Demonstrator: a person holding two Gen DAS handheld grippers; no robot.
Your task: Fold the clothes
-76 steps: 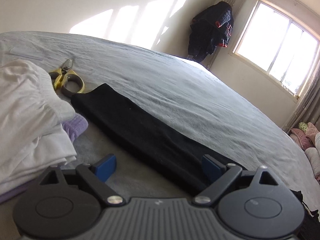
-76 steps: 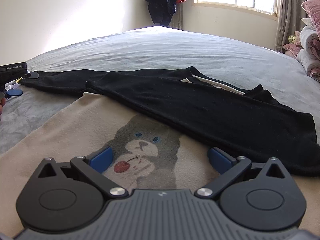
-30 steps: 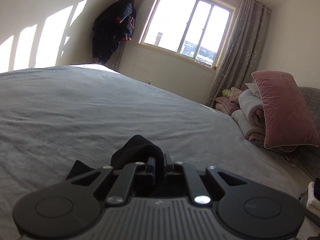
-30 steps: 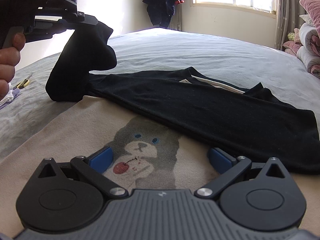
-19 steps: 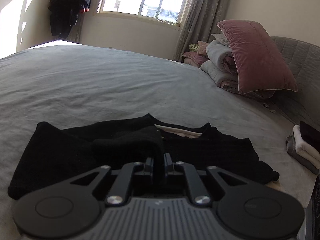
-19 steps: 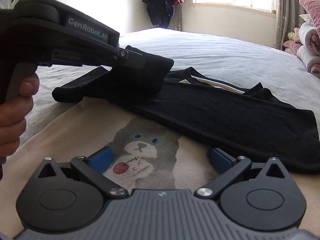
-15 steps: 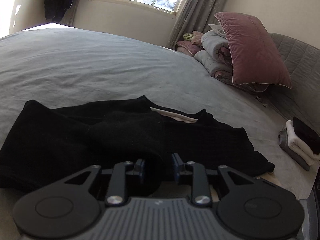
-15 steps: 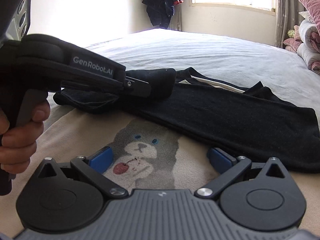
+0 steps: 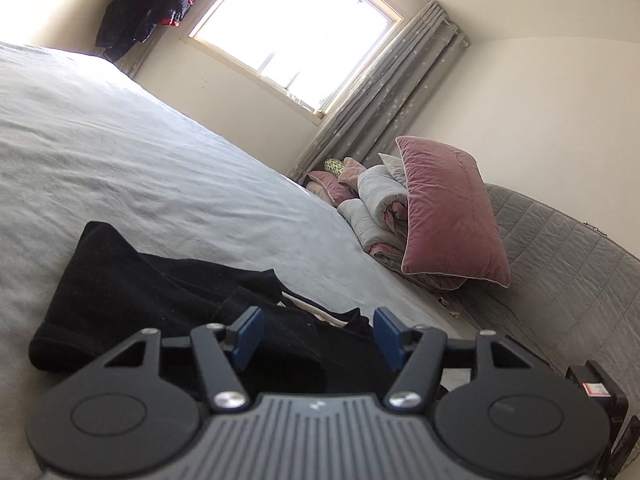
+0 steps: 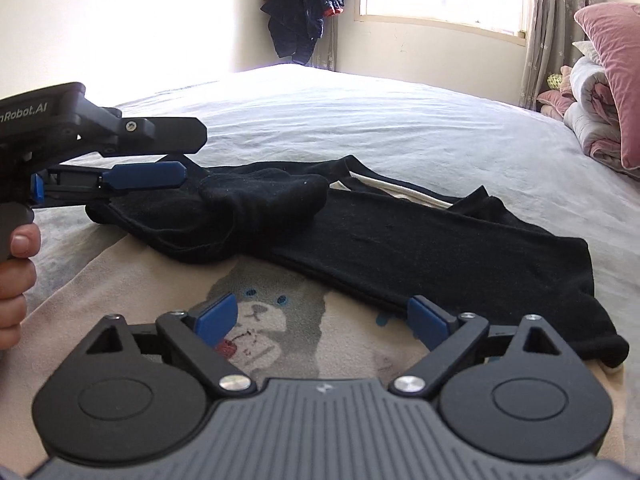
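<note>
A beige sweatshirt with a bear picture [image 10: 276,320] and black sleeves lies flat on the grey bed [image 10: 400,120]. Its black sleeve [image 10: 260,208] is folded in across the upper chest, bunched in a loose lump. My left gripper [image 9: 316,336] is open just above that sleeve with nothing between its blue pads; the right wrist view shows it [image 10: 182,156] at the left, held by a hand [image 10: 16,276]. My right gripper [image 10: 322,318] hovers open over the bear print, holding nothing. The other black sleeve [image 10: 480,256] lies across to the right.
Pink and grey pillows and rolled bedding [image 9: 432,216] are stacked at the head of the bed by a grey quilted headboard [image 9: 560,272]. Dark clothes [image 10: 304,8] hang in the corner beside the window [image 9: 296,36]. Wide bare bedsheet lies beyond the sweatshirt.
My left gripper carried the black sleeve from the left over onto the sweatshirt's chest, then opened and let it go. The right gripper has stayed still and open.
</note>
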